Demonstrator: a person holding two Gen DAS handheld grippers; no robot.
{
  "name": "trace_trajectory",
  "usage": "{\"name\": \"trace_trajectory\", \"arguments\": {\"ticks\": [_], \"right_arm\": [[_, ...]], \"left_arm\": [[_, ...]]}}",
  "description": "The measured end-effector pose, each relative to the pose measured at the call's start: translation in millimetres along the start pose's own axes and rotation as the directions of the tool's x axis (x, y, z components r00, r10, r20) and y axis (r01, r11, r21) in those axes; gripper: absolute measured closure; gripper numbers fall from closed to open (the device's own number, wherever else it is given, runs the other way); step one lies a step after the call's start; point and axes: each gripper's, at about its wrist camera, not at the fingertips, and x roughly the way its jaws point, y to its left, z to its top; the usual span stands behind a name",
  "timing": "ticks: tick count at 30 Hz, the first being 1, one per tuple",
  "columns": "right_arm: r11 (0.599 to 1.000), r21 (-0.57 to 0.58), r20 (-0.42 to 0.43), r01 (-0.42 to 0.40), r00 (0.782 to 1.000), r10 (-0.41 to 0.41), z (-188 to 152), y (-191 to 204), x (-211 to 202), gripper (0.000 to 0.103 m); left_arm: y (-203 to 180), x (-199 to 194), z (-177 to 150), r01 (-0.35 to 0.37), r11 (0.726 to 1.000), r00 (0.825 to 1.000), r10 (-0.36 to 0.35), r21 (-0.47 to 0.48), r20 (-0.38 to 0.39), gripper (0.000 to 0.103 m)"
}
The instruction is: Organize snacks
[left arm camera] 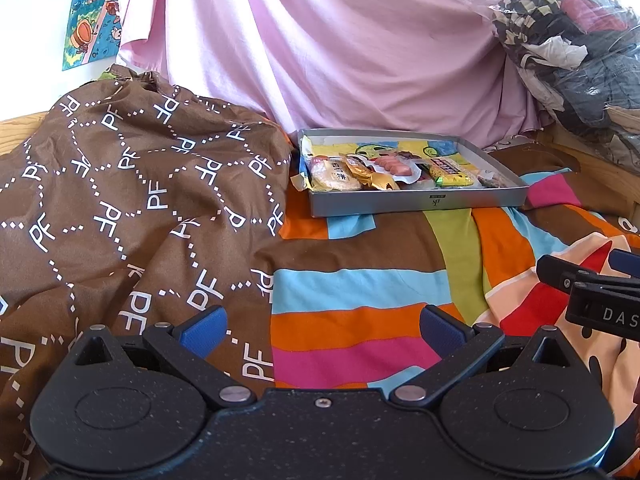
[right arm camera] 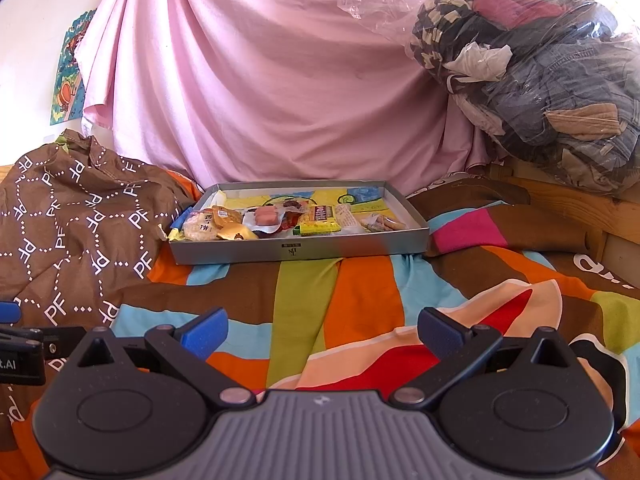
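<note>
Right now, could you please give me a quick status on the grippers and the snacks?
Left gripper open, empty. Right gripper open, empty. Snacks all in grey tray on the bedspread. Nothing between grippers and tray.

Snack wrappers point(right arm camera: 256, 220) overlap in the gray tray point(right arm camera: 300, 250); lower packets partly covered, label print too small to read. Poster point(left arm camera: 94, 12) cut by the frame top. Bagged clothes point(right arm camera: 540, 68) run off the right edge.
</note>
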Motion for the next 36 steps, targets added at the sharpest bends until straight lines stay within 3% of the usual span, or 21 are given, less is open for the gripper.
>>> {"name": "trace_trajectory", "arguments": {"ticks": [36], "right_arm": [[1.000, 0.001, 0.000, 0.000, 1.000, 0.000, 0.6, 0.2, -1.2, 0.000]], "left_arm": [[0.3, -2.4, -3.4, 0.003, 1.000, 1.000, -0.003, 0.007, -0.002, 0.001]]}}
